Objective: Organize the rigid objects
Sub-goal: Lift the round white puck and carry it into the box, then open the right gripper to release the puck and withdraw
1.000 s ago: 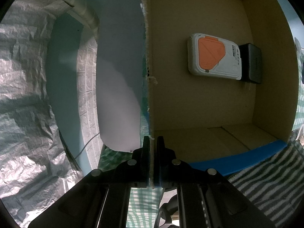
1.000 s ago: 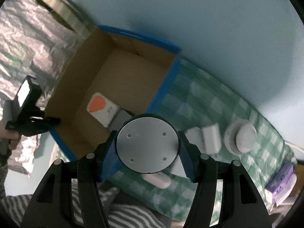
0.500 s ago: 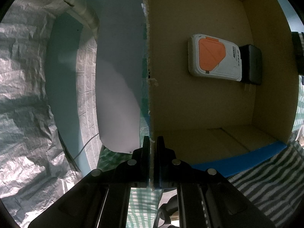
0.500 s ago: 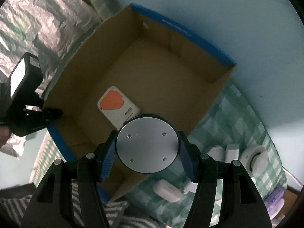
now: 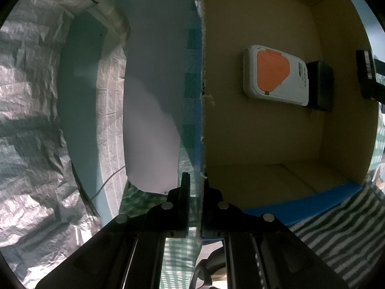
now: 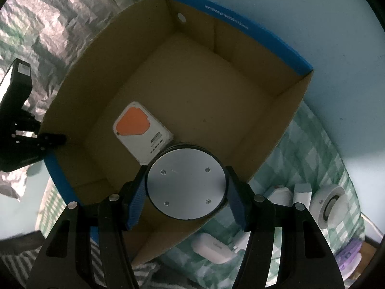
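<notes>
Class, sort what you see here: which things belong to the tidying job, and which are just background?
In the job: cardboard box; round disc in the right gripper; left gripper clamping the box wall; orange-and-white device; white gadgets on the cloth.

Background: checked cloth; silver foil.

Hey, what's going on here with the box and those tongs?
A person is sorting gadgets into a cardboard box. The left tongs are clamped on the box's wall, steadying it. The right tongs grip a round silver-faced disc over the box, above a white and orange device already inside. More white gadgets wait on the checked cloth.
</notes>
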The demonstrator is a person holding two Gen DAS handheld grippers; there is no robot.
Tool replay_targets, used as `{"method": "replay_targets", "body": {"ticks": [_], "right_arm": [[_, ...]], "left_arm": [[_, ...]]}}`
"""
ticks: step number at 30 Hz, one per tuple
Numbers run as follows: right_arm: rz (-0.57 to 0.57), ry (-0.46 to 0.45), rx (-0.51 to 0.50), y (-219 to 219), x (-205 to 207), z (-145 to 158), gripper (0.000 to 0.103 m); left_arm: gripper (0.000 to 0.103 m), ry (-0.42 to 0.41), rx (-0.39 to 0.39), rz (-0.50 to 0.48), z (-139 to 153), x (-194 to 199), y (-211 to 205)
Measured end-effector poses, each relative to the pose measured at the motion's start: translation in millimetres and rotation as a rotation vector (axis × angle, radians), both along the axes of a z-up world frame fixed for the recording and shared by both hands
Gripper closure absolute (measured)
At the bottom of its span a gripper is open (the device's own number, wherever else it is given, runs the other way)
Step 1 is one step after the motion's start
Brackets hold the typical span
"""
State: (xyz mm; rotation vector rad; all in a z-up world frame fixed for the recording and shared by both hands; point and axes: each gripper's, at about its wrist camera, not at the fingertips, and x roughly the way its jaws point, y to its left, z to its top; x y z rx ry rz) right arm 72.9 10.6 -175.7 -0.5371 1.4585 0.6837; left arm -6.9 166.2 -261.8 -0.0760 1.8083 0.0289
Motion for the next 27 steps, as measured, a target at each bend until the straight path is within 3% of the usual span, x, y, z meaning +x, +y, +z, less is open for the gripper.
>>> {"method": "replay_targets", "body": {"ticks": [12, 17, 27], "right_arm": [[0.013, -0.02, 0.012, 1.6, -5.7, 0.3, 0.036], [-0.016, -0.015, 0.065, -4.1, -4.9, 4.8, 0.036], [-0.111, -0.048, 0.151, -33.1, 0.7, 45.5, 0.032]], "left_arm": [[0.094, 0.002, 0.013, -0.011, -2.7, -2.1, -0.4], [0.094, 0.0, 0.016, -0.012, -3.3, -2.8, 1.0], [0.094, -0.003, 0.02, -0.018, -2.7, -3.4, 1.9]]}}
